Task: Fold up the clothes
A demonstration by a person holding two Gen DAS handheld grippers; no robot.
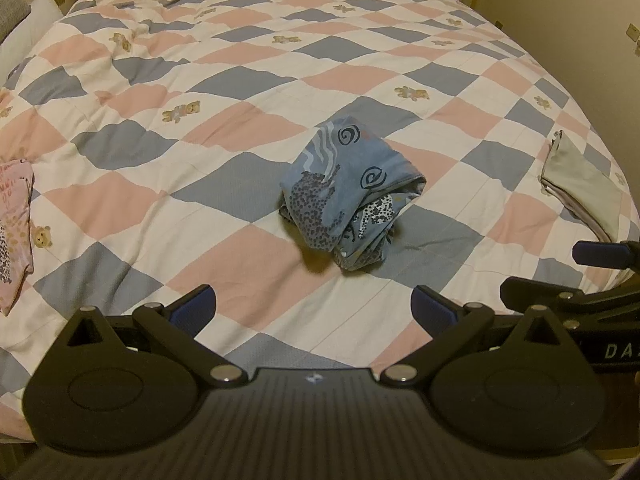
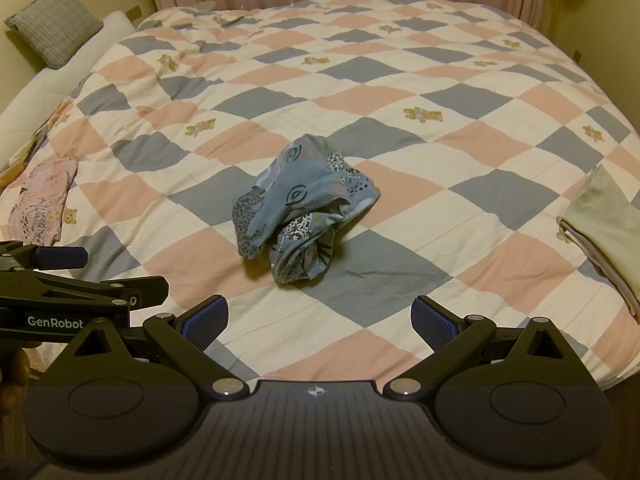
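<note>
A crumpled blue garment point(image 1: 348, 196) with leopard and swirl prints lies bunched in the middle of the bed; it also shows in the right wrist view point(image 2: 298, 210). My left gripper point(image 1: 314, 306) is open and empty, hovering short of the garment near the bed's front edge. My right gripper point(image 2: 319, 318) is open and empty, also short of the garment. Each gripper shows at the edge of the other's view: the right one point(image 1: 600, 264) and the left one point(image 2: 60, 264).
The bed carries a pink, blue and white checked quilt point(image 1: 240, 80) with teddy bears. A pink garment point(image 1: 14, 236) lies at the left edge point(image 2: 42, 204). A folded beige-grey cloth point(image 1: 584, 184) lies at the right edge point(image 2: 604, 220). Pillows point(image 2: 56, 24) and curtains stand behind.
</note>
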